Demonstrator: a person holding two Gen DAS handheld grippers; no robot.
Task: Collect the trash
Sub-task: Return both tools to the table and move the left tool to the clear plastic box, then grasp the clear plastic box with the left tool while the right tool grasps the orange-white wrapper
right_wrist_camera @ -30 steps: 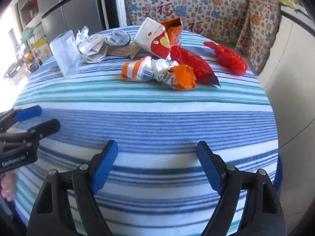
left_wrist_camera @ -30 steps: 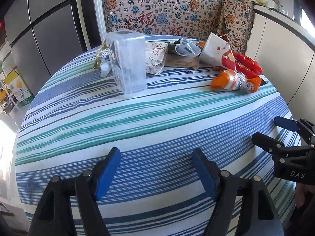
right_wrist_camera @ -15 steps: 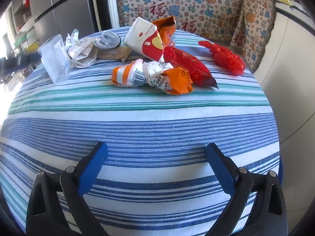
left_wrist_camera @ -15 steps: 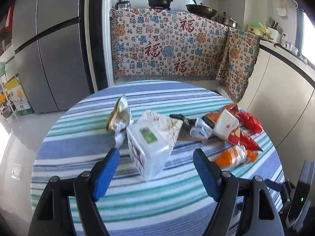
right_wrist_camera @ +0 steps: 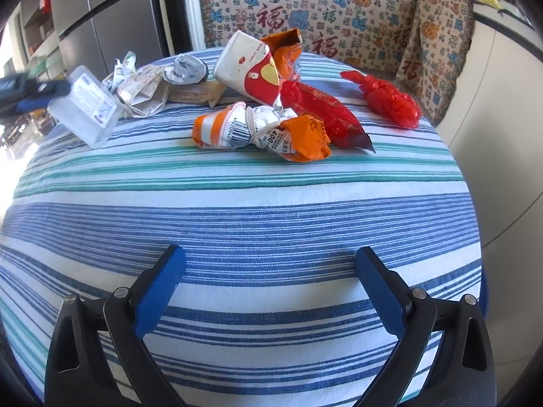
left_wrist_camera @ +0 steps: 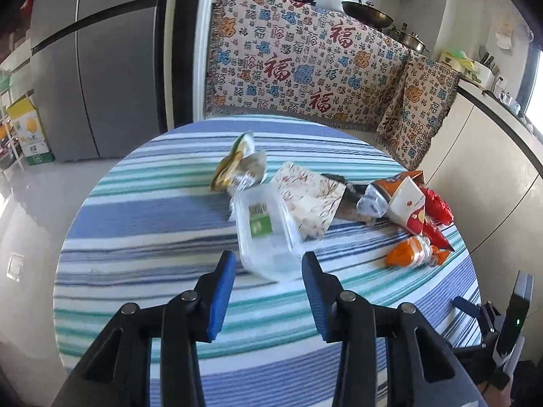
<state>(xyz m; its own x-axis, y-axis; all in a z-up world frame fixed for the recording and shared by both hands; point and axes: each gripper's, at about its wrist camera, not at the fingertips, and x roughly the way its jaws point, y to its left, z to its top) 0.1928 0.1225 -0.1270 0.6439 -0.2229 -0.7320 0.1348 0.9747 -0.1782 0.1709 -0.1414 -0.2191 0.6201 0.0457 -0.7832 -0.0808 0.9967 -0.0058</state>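
Left gripper (left_wrist_camera: 268,279) is held open, jaws spread either side of the clear plastic box (left_wrist_camera: 264,230), which is tipped on the striped tablecloth (left_wrist_camera: 142,210). Right gripper (right_wrist_camera: 269,285) is also spread wide, nothing grasped, well short of the orange wrapper (right_wrist_camera: 261,132) and red bag (right_wrist_camera: 322,115)

Round table (right_wrist_camera: 237,224) under a blue, teal and white striped cloth. On it, clustered at the far side: clear plastic box (left_wrist_camera: 263,234), patterned paper bag (left_wrist_camera: 310,203), white-and-red carton (right_wrist_camera: 253,68), orange wrapper (right_wrist_camera: 261,132), two red wrappers.
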